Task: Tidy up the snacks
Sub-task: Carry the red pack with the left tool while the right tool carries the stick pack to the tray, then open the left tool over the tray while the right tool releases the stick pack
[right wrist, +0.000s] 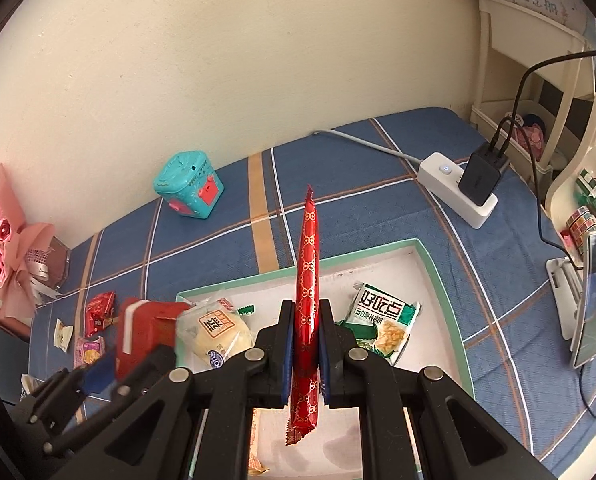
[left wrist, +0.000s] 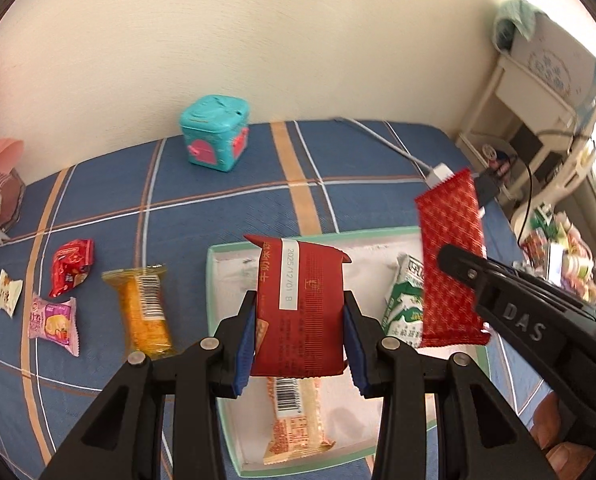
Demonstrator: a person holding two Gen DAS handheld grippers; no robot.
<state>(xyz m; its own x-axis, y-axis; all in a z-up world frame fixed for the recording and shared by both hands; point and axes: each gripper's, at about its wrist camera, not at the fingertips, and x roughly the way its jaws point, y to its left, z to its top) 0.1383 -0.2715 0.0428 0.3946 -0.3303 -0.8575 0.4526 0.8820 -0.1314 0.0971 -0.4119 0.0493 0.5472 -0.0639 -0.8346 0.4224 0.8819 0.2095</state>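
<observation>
Both grippers are loaded and hang over the tray (left wrist: 213,280), a shallow box with a pale green rim lying on the blue checked cloth (left wrist: 177,208), so the step in hand looks like carrying 2 snacks to be dropped in. The left gripper (left wrist: 300,344) pinches a dark red packet (left wrist: 298,312) across its width, date label facing up, above the near left part of the tray. The right gripper (right wrist: 306,344) is pressed together on a thin red packet with a gold pattern (right wrist: 308,280), held edge-on and pointing away from the camera, above the middle of the tray. Already in the tray lie a green and white packet (right wrist: 382,320), a round bun in clear wrap (right wrist: 217,332) and an orange bar with a barcode (left wrist: 293,412). Left of the tray, 4 snacks are not yet sorted: a yellow cake bar (left wrist: 145,308), a pink sweet (left wrist: 53,324), a small red packet (left wrist: 71,266) and a small white sweet (left wrist: 7,292). Whether either held packet touches the tray floor cannot be told from these fisheye views; both appear to hang clear of it. The next move probably calls for lowering each packet to a bare patch of the white floor, the left one clear of the orange bar beneath it, and then spreading the jaws, with the 2 grippers kept apart since they work close together.
</observation>
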